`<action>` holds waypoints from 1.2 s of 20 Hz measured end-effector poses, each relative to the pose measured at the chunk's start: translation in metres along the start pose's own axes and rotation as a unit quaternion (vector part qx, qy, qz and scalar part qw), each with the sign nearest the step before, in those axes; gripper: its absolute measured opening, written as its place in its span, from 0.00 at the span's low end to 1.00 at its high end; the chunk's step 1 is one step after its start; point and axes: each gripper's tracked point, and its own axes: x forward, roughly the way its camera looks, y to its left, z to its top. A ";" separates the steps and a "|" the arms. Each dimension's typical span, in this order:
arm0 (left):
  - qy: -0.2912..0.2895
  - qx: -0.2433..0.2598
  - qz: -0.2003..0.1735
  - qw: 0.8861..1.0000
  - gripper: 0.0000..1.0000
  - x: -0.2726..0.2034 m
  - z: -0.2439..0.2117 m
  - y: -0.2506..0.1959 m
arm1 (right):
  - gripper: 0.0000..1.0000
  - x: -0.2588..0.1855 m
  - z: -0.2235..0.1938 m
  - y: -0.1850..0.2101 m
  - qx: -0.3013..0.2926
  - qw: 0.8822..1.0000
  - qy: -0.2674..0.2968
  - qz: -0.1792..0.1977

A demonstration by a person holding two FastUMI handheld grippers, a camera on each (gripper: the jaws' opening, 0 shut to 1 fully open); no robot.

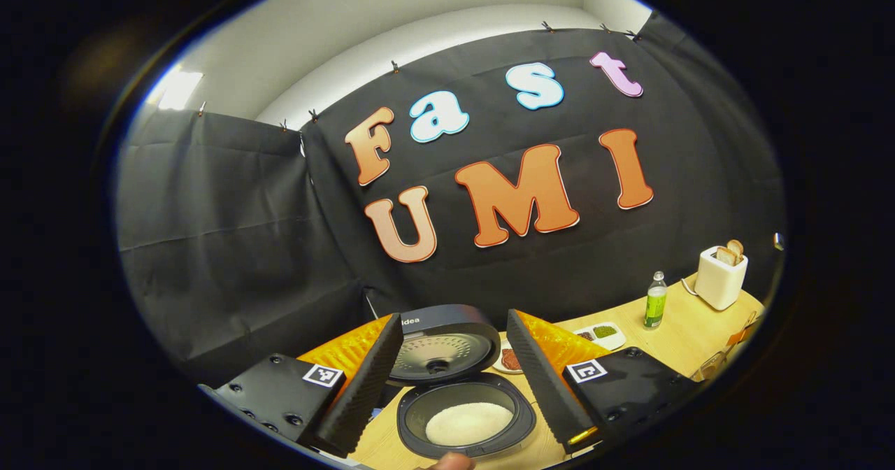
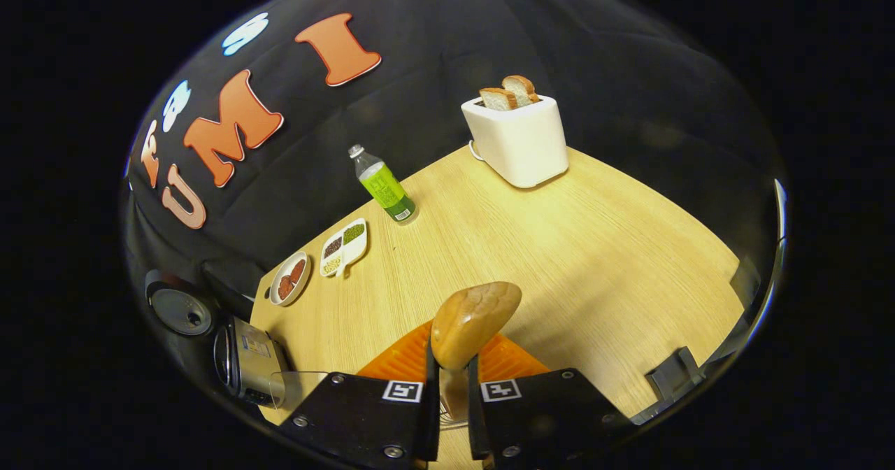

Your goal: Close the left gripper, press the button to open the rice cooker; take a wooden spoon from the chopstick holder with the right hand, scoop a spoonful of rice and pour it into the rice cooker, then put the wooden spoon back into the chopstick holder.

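In the left gripper view, the left gripper (image 1: pixel 447 379) hangs with its jaws spread wide and nothing between them, above the rice cooker (image 1: pixel 465 417). The lid (image 1: pixel 442 344) stands up and white rice (image 1: pixel 468 422) lies in the pot. Farther along the table (image 1: pixel 682 333) stand a green bottle (image 1: pixel 655 301) and a toaster (image 1: pixel 720 276).

In the right gripper view, the right gripper (image 2: pixel 452 386) pinches the handle of the wooden spoon (image 2: pixel 474 323), bowl upward, over the table. The rice cooker sits at the left edge.

The rice cooker (image 1: pixel 461 386) stands lid-up with white rice inside; the wooden spoon (image 2: pixel 474 323) points bowl-up.
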 end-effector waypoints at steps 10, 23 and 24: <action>-0.001 -0.024 0.008 1.000 0.93 0.009 -0.016 0.022 | 0.13 -0.055 0.051 0.039 -0.009 0.998 -0.066 0.007; 0.010 -0.036 -0.035 0.999 0.93 0.040 -0.054 0.030 | 0.13 -0.087 -0.004 0.155 -0.071 0.992 -0.060 0.082; 0.013 -0.037 -0.039 0.998 0.93 0.044 -0.057 0.031 | 0.13 -0.084 -0.015 0.160 -0.081 0.992 -0.056 0.082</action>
